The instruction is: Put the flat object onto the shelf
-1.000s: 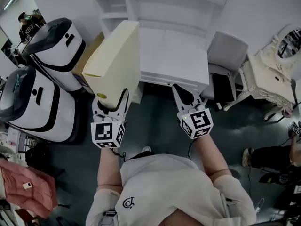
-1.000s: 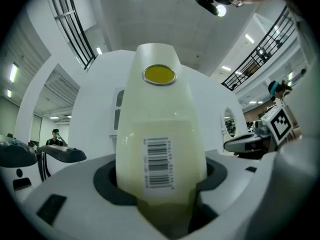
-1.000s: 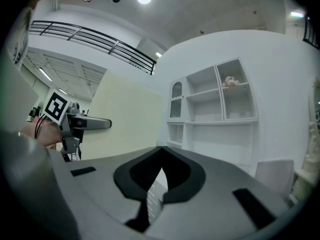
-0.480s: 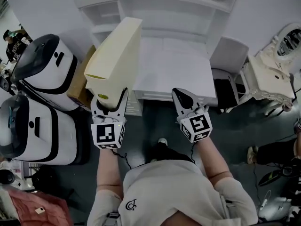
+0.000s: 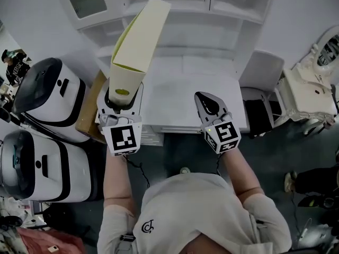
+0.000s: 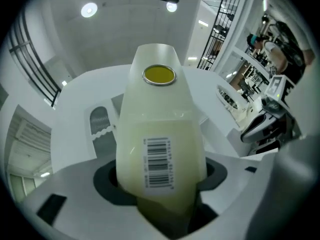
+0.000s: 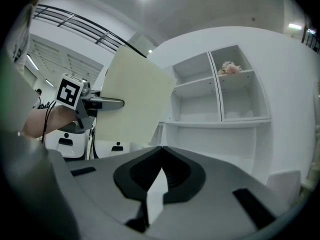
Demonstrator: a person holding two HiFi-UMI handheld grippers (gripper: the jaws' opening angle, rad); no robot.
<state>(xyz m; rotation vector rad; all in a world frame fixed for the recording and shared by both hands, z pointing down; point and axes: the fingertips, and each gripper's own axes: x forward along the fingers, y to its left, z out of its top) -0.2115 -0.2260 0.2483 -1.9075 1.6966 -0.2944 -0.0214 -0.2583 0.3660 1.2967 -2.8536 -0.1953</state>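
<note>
Two tongs are in play. Your left tongs (image 5: 123, 93) are clamped on the bottom end of the cream folder (image 5: 139, 36), which stands steeply tilted above the white bench (image 5: 185, 97), its top end up by the shelf (image 5: 222, 15). Your right tongs (image 5: 204, 98) are closed on nothing, hovering over the bench.

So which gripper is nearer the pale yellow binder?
Left. The left gripper is clamped on the lower end of the binder; the right gripper is apart from it, off to its right over the desk, shut and empty.
</note>
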